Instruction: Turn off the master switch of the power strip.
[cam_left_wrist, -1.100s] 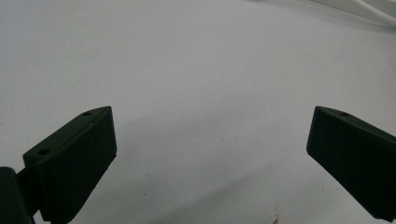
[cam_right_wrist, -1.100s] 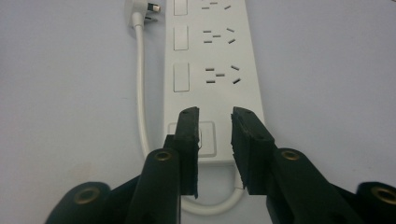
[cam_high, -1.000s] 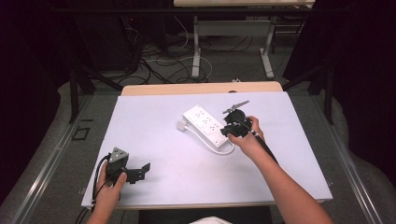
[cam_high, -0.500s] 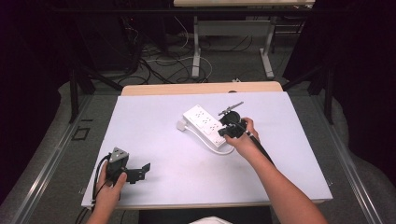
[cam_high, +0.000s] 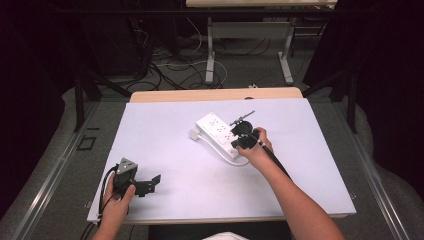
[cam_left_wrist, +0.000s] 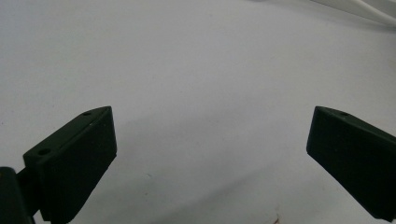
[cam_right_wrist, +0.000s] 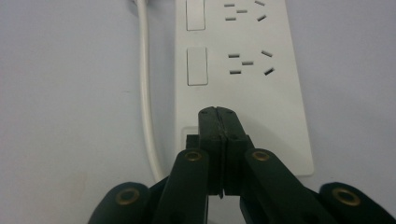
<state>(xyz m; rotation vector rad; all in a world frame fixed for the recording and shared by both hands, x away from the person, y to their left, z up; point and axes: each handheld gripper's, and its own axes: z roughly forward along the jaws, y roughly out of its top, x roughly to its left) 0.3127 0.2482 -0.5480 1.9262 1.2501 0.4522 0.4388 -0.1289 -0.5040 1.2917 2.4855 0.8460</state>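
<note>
Pressing down over the near end of the white power strip (cam_right_wrist: 243, 88), which lies tilted mid-table, the right gripper (cam_right_wrist: 218, 114) has its jaws closed together on nothing, while the left gripper (cam_left_wrist: 210, 154), well apart from the strip, rests wide open on the bare white table (cam_high: 165, 145).

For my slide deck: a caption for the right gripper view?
Right gripper, jaws shut, poised over the switch end of a white power strip, its cord alongside.
</note>
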